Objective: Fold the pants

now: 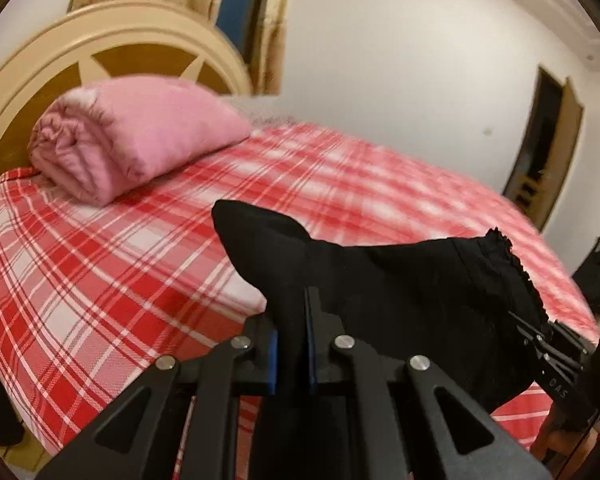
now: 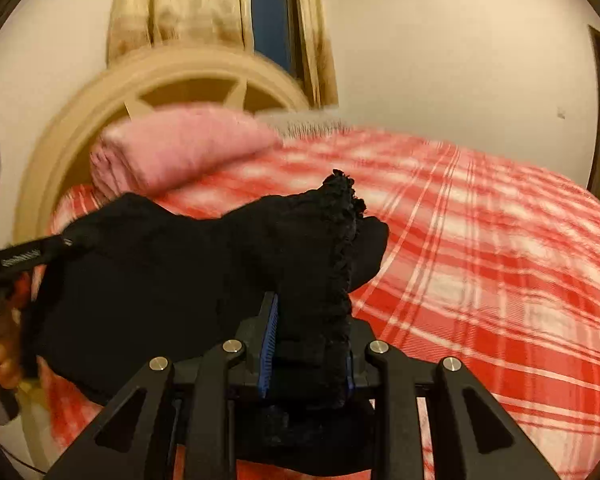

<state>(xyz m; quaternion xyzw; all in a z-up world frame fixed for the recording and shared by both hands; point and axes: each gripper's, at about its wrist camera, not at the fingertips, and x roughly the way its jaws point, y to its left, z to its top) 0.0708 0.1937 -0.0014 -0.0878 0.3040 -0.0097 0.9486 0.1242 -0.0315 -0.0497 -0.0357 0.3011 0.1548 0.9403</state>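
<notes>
The black pants (image 1: 400, 280) hang stretched between both grippers above the bed. My left gripper (image 1: 292, 320) is shut on one end of the black cloth, which sticks up past its blue pads. My right gripper (image 2: 308, 332) is shut on the other end, along a lace-trimmed edge (image 2: 344, 240). The right gripper shows at the right of the left wrist view (image 1: 540, 340). The left gripper shows at the left of the right wrist view (image 2: 32, 256), gripping the pants (image 2: 160, 280). The lower part of the pants is hidden behind the grippers.
A bed with a red and white plaid sheet (image 1: 120, 272) lies below. A folded pink blanket (image 1: 132, 140) sits near the curved wooden headboard (image 1: 60, 56). A curtain and window (image 2: 268, 20) stand behind. A doorway (image 1: 544, 152) is at the right wall.
</notes>
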